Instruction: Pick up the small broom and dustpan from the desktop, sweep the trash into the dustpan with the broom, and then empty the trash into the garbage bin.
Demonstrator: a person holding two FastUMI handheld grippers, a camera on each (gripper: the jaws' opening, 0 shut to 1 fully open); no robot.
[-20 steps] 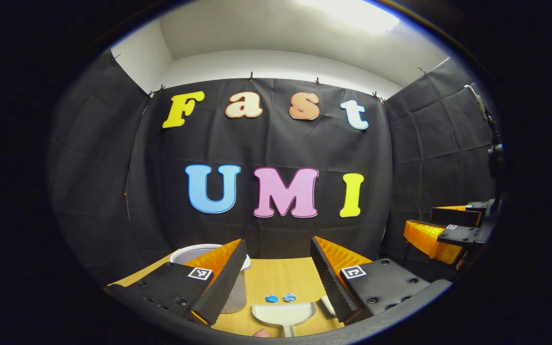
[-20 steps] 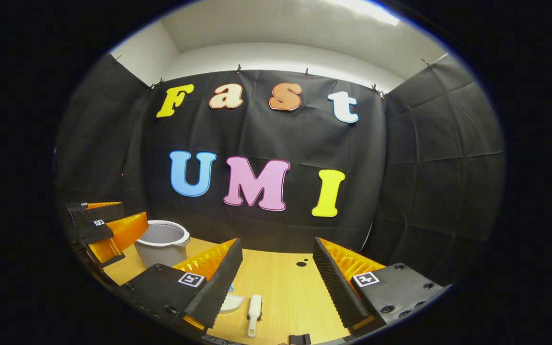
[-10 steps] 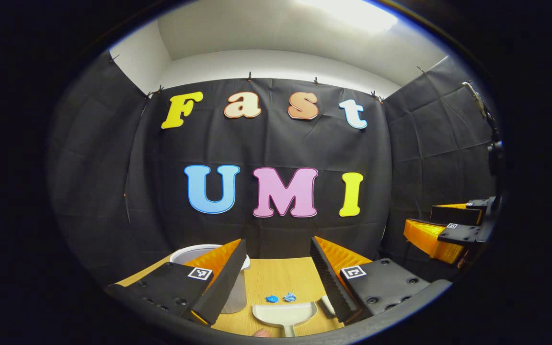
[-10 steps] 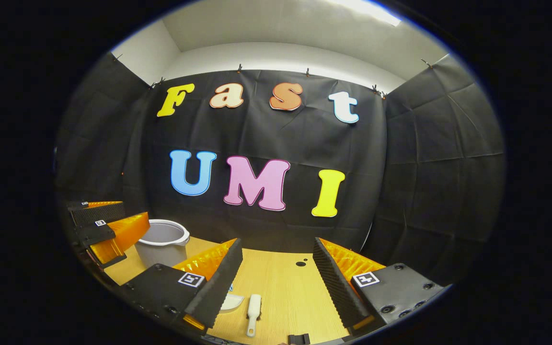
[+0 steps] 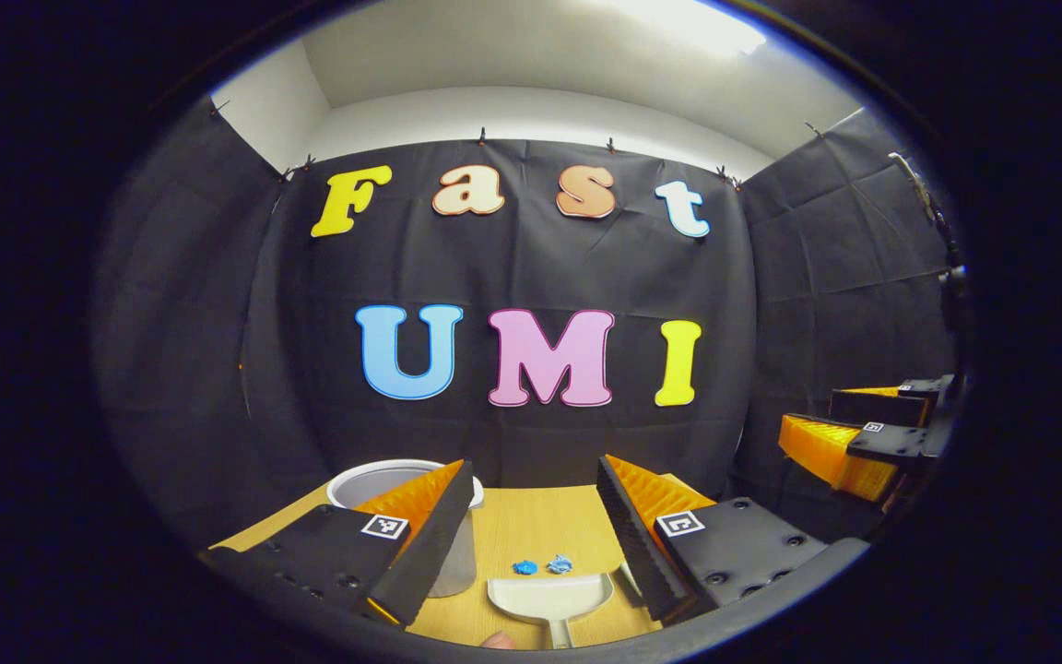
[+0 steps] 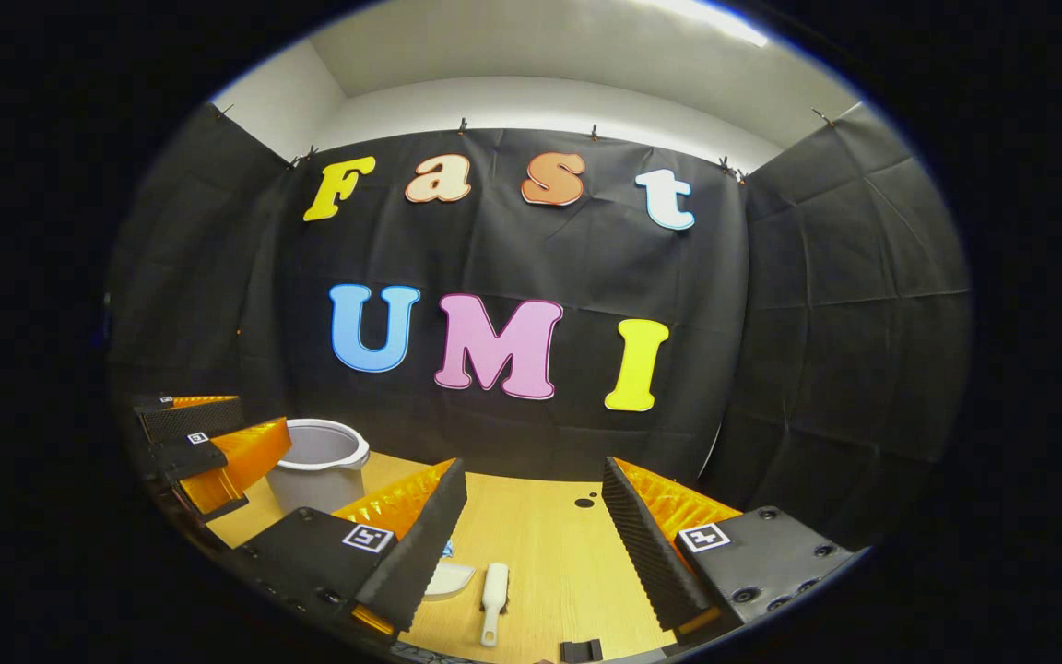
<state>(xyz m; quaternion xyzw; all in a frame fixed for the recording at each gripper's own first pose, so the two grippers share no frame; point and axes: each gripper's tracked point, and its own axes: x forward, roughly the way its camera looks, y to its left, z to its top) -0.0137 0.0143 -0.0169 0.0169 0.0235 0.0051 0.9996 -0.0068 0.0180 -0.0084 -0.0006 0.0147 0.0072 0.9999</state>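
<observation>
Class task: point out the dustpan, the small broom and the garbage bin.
dustpan (image 5: 549, 596): left gripper view, on its flat tray.
small broom (image 6: 493, 590): right gripper view, mid-body.
garbage bin (image 6: 314, 480): right gripper view, on its outer wall.

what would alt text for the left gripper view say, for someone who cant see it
The left claw hangs open above a wooden desktop, where a white dustpan lies with two blue scraps of trash just beyond its mouth. A grey garbage bin stands at the left behind one finger, and the right claw, also open, is at the far right.
</observation>
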